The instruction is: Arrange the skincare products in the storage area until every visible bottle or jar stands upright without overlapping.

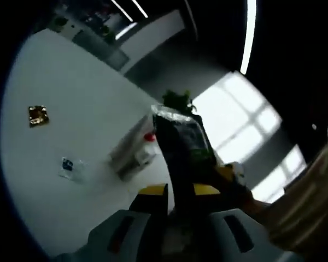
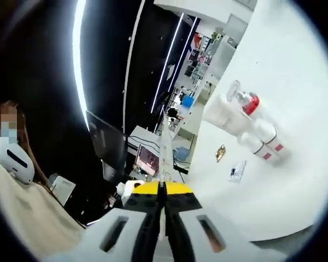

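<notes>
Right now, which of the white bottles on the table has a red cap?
The one at the top of the cluster in the right gripper view, its red cap beside a clear rounded piece. The white bottles below it carry only small red labels.

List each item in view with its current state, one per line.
left gripper: shut on dark packet
dark packet: held upright, off the table
right gripper: shut on thin sheet, edge-on
white bottles: grouped on white table
gold square item: flat on table
small clear packet: flat on table
</notes>
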The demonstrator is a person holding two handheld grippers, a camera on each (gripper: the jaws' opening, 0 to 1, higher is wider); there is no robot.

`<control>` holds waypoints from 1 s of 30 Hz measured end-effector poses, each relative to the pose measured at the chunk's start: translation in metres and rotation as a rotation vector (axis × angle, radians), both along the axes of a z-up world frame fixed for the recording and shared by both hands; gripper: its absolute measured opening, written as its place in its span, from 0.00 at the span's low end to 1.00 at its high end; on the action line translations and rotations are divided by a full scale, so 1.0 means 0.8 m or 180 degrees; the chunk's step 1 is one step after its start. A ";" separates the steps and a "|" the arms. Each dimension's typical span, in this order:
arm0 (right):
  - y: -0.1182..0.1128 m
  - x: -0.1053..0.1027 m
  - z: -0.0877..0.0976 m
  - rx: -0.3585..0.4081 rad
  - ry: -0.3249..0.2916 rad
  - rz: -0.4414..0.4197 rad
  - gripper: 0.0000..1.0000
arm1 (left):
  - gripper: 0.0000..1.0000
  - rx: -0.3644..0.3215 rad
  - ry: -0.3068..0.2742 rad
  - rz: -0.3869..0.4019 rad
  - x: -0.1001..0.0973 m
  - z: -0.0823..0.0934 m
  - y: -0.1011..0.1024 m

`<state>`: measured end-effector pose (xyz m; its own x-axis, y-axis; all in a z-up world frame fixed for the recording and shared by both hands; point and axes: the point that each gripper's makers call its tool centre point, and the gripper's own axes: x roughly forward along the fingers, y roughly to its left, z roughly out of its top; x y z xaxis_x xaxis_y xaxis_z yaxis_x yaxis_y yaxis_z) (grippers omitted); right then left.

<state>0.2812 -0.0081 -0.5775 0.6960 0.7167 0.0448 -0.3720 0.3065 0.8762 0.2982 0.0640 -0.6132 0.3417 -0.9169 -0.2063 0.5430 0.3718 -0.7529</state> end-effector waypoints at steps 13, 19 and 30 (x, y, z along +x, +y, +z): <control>-0.011 -0.008 -0.019 -0.0133 0.0110 -0.0092 0.01 | 0.24 0.1615 -0.0567 -0.0020 0.098 -0.110 0.042; -0.017 -0.011 -0.021 -0.0147 0.0134 -0.0153 0.01 | 0.27 0.2398 -0.1056 -0.0405 0.123 -0.154 0.036; -0.021 -0.017 -0.024 -0.0233 0.0143 -0.0181 0.01 | 0.27 0.2668 -0.1132 -0.0623 0.139 -0.188 0.025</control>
<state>0.2678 -0.0246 -0.5966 0.7356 0.6763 -0.0385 -0.3130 0.3897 0.8661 0.4094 0.0839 -0.7633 0.3669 -0.5638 -0.7399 0.8007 0.5963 -0.0573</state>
